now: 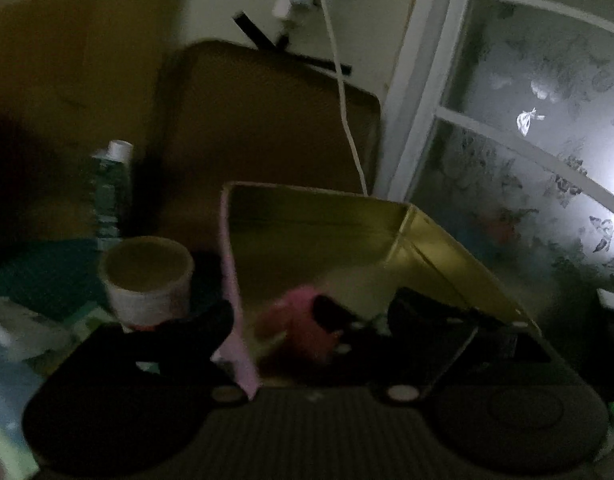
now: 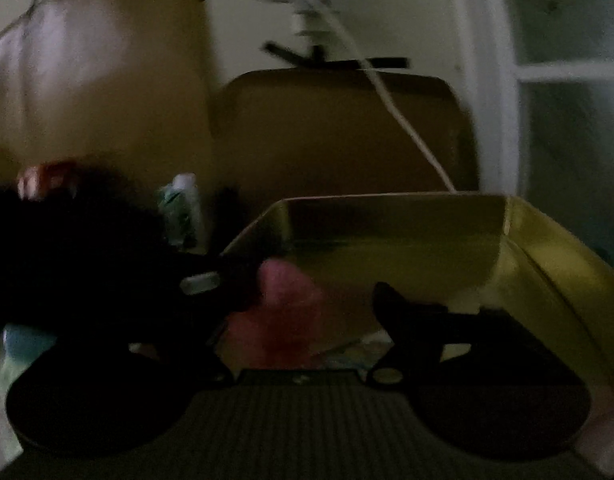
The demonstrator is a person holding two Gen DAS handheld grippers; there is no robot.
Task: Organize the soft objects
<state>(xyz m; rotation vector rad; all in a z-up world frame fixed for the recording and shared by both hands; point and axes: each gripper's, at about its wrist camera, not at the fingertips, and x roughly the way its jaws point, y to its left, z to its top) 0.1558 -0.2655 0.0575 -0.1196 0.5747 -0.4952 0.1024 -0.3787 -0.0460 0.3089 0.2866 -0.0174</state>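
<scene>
1. The room is dim: a brown chair back (image 1: 267, 120) stands behind, a patterned glass door (image 1: 527, 160) at the right, and a white cord (image 1: 343, 92) hangs down to the box.
2. The gold box (image 1: 315, 236) lies open-topped ahead of both grippers, on a cluttered surface beside a paper cup (image 1: 147, 276) and a bottle (image 1: 109, 184).
3. The pink soft thing (image 1: 303, 320) lies inside the box near its front left wall. Blur hides its long axis.
4. The left gripper (image 1: 307, 316) has its jaws spread wide either side of the pink thing, one finger outside the box's pink wall; nothing looks clamped.
5. The right gripper (image 2: 311, 300) is also wide open and empty. The pink thing (image 2: 283, 312) sits left of centre between its jaws, so the left hand seems nearer.
</scene>
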